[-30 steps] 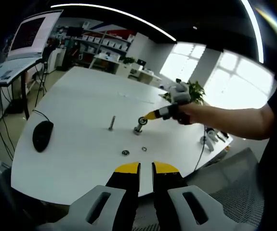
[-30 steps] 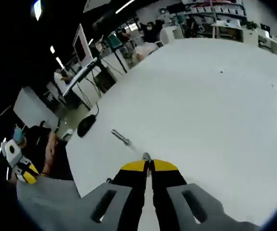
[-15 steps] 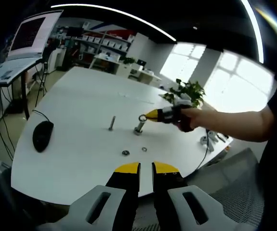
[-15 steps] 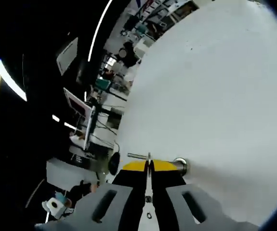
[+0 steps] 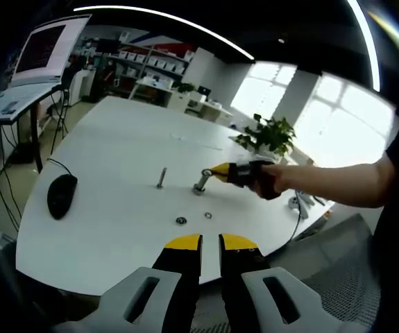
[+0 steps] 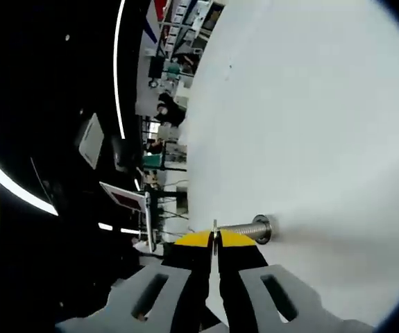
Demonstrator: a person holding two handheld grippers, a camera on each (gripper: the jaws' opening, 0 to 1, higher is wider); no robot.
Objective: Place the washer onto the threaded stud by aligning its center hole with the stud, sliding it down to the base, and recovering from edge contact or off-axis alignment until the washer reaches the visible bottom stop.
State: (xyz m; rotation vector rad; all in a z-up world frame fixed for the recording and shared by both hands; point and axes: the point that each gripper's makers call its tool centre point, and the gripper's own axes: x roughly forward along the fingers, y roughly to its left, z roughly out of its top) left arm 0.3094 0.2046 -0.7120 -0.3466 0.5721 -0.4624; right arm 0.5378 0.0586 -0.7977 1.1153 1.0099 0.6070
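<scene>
Left gripper view: the left gripper (image 5: 210, 242) is hanging over the near edge of the white table (image 5: 116, 152), its yellow-tipped jaws standing slightly apart with nothing between them.
Washer look: a thin, small metal ring, the washer (image 6: 214, 226) is showing edge-on as a pale sliver in the right gripper view.
Right gripper: the right gripper (image 6: 214, 239) is pinching the washer between its closed yellow tips.
Stud: the threaded stud (image 6: 246, 229) is standing on the table on a round flanged base, appearing to lie sideways in the rolled right gripper view.
Change: half a second ago the washer was hovering above and apart from the stud top; now the tips are sitting lower, right at it.
Washer versus stud: the washer is sitting at the stud's free end (image 5: 207, 173); whether the hole is threaded on, I cannot tell.
Elsewhere: a second stud (image 5: 162, 177), two loose washers (image 5: 181, 220) and a black mouse (image 5: 61, 195) are lying on the table.
</scene>
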